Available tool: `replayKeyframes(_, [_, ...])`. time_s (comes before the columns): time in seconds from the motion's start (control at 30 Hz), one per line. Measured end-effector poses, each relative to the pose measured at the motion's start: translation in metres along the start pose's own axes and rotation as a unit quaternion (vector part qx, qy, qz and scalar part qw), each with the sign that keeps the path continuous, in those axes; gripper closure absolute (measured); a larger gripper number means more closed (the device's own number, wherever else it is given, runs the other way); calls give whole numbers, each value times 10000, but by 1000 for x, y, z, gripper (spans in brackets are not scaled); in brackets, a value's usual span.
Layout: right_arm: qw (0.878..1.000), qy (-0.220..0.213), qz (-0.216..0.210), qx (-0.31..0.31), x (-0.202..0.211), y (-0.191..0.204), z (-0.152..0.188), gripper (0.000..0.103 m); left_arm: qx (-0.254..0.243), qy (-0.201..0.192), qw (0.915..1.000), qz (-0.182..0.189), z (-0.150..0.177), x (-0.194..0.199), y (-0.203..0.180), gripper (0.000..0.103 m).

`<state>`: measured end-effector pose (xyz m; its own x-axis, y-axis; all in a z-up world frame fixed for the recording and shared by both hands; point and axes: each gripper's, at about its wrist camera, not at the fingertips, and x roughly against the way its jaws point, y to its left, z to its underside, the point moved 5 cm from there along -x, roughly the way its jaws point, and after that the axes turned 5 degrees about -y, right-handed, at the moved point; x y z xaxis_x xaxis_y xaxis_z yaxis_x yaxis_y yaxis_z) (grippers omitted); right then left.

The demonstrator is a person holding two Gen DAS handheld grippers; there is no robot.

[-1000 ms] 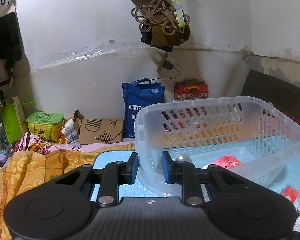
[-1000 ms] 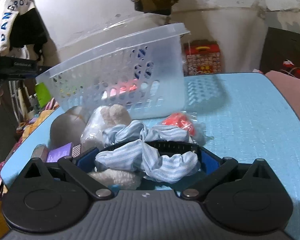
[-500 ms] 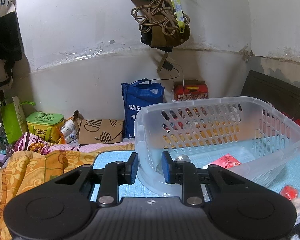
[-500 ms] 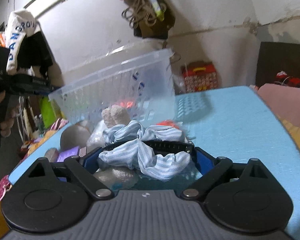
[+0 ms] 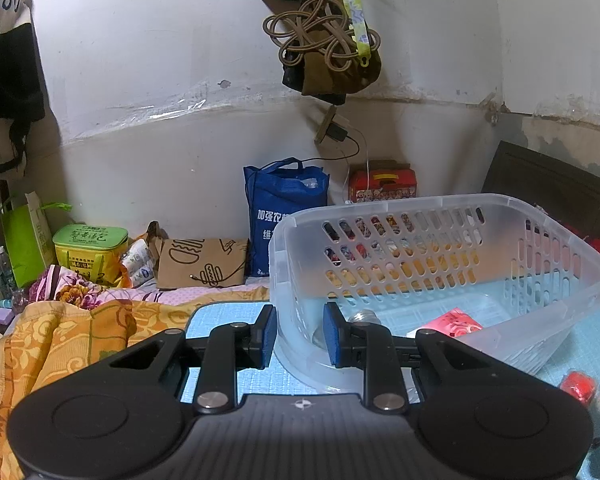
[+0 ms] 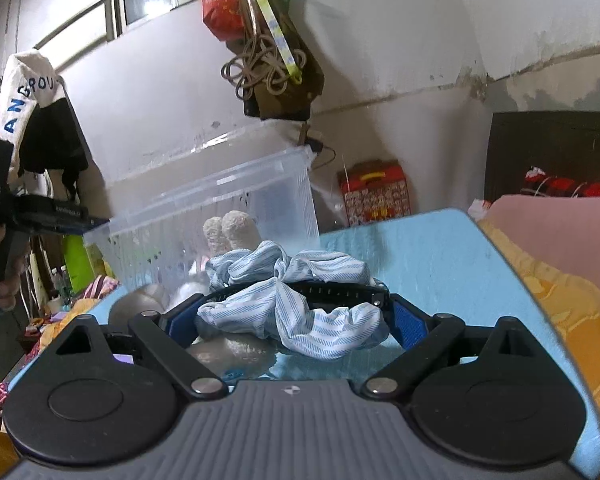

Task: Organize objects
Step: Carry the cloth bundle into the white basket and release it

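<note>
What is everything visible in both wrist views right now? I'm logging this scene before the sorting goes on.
clear plastic slotted basket: 1, translucent, on the blue mat, rim between the left claw's pads
blue textured mat: 1, light blue, under everything
red printed packet: 1, red, inside the basket
blue-and-white striped fabric scrunchie: 1, between the right claw's pads
black strap: 1, with the scrunchie
small red wrapped item: 1, on the mat
blue tote bag: 1, by the wall
red gift box: 1, by the wall
green lidded box: 1, far left
left claw: black, blue pads, on the basket rim
right claw: black, blue pads, holding the scrunchie
</note>
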<state>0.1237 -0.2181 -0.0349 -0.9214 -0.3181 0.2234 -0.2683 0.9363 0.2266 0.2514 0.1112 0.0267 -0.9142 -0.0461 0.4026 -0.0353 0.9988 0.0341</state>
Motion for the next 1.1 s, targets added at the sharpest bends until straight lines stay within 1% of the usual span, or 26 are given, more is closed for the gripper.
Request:
replayKeyframes(0.1, [9999, -158, 0, -2, 4, 1, -10, 7, -2, 1, 10000, -1, 0, 0, 0, 74])
replayKeyframes(0.3, [9992, -378, -154, 51, 6, 10, -36, 7, -2, 1, 10000, -4, 0, 0, 0, 74])
replayKeyframes(0.47, [9978, -593, -219, 199, 6, 21, -60, 7, 15, 4, 10000, 15, 0, 0, 0, 74])
replayKeyframes(0.63, [9965, -717, -337, 254, 1, 29, -78, 7, 54, 16, 10000, 58, 0, -1, 1, 73])
replayKeyframes(0.73, [9961, -698, -404, 346, -14, 39, -92, 7, 43, 9, 10000, 63, 1, -1, 2, 73])
replayKeyframes(0.87, [9962, -497, -464, 551, -54, 60, -110, 7, 60, 12, 9999, 81, 2, -1, 3, 73])
replayKeyframes(0.93, [9964, -414, -462, 579, -71, 68, -113, 7, 67, 12, 9999, 87, 2, -1, 3, 73])
replayKeyframes(1.0, [9959, -344, -406, 734, -85, 77, -111, 7, 79, 18, 9999, 90, 2, -2, 3, 72])
replayKeyframes(1.1, [9955, -227, -383, 839, -99, 84, -106, 7, 70, 14, 9999, 83, 2, -1, 3, 72])
